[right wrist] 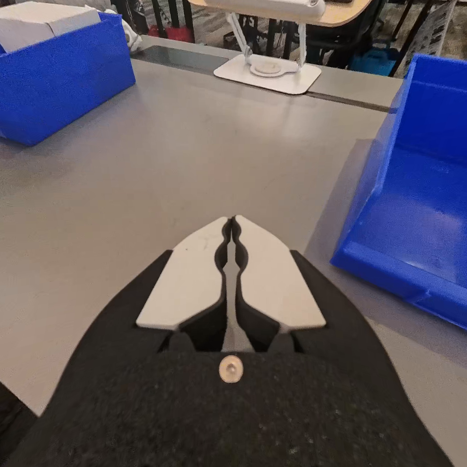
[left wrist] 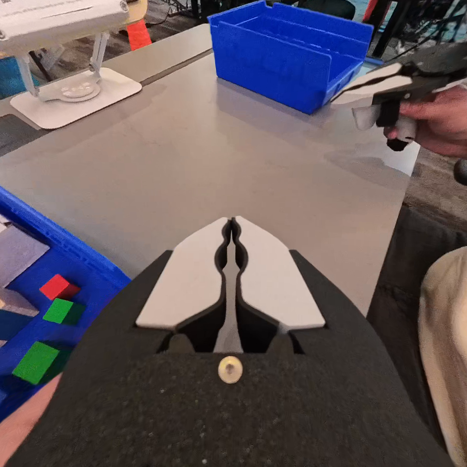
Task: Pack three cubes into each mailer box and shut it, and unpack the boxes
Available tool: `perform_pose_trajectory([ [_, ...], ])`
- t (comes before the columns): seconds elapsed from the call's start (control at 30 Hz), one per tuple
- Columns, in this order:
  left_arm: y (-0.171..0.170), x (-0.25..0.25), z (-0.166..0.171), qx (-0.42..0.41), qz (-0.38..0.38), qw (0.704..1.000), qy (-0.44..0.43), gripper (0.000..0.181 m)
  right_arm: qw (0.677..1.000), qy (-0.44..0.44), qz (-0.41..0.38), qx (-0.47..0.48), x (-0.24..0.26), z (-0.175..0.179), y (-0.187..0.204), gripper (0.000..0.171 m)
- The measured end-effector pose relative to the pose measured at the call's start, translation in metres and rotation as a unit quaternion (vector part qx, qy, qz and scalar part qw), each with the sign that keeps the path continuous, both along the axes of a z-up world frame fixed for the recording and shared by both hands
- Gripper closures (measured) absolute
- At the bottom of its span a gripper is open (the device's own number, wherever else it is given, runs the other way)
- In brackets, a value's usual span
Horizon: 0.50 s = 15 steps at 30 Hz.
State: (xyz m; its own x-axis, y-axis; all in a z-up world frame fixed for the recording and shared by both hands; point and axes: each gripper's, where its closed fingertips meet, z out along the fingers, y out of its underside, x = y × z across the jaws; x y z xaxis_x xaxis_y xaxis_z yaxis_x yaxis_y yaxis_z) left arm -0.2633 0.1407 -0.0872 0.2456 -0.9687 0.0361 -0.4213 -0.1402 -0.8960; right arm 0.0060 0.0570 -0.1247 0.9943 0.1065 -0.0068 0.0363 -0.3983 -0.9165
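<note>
My left gripper (left wrist: 232,219) is shut and empty above the grey table (left wrist: 177,156). To its lower left a blue bin (left wrist: 75,255) holds a red cube (left wrist: 56,286), two green cubes (left wrist: 58,310) (left wrist: 35,361) and grey-white mailer box parts (left wrist: 17,255). An empty blue bin (left wrist: 278,65) stands at the far side. My right gripper (right wrist: 232,219) is shut and empty over the table; it also shows in the left wrist view (left wrist: 336,97), held by a hand beside the far bin. In the right wrist view a blue bin (right wrist: 63,83) at the left holds white mailer boxes (right wrist: 43,22), and the empty blue bin (right wrist: 417,202) lies at the right.
A white stand with a flat base (left wrist: 75,101) stands at the table's far left; it also shows in the right wrist view (right wrist: 267,73). The table edge (left wrist: 394,227) runs down the right, with a person's leg in light cloth (left wrist: 444,341) beside it. Chairs and cables fill the background. Tip to tip, the grippers are about 30 cm apart.
</note>
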Motion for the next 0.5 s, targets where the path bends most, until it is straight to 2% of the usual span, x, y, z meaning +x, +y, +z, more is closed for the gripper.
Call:
perform_pose_trajectory([
  [0.1,0.013,0.005,0.007,0.011,0.045,0.998,-0.045,0.181,1.000,0.014,0.004,0.016,-0.004,0.007,0.002,0.171],
  [0.2,0.017,0.009,0.008,0.009,0.041,0.997,-0.059,0.181,1.000,-0.001,-0.011,-0.002,0.001,-0.003,0.001,0.170],
  [0.27,0.010,0.014,0.006,-0.011,0.009,0.998,-0.068,0.181,0.998,-0.040,-0.029,0.026,0.010,0.001,0.002,0.155],
  [0.3,0.011,0.016,0.005,-0.010,0.005,0.997,-0.074,0.181,0.997,-0.061,-0.031,0.036,0.013,0.005,0.001,0.153],
  [0.4,0.023,0.017,0.007,-0.015,0.042,0.994,-0.103,0.181,0.993,-0.103,-0.042,0.042,0.021,0.008,-0.003,0.145],
  [0.5,0.038,0.009,0.003,-0.040,0.098,0.991,-0.085,0.179,0.996,-0.066,-0.049,0.027,0.025,0.004,-0.004,0.134],
])
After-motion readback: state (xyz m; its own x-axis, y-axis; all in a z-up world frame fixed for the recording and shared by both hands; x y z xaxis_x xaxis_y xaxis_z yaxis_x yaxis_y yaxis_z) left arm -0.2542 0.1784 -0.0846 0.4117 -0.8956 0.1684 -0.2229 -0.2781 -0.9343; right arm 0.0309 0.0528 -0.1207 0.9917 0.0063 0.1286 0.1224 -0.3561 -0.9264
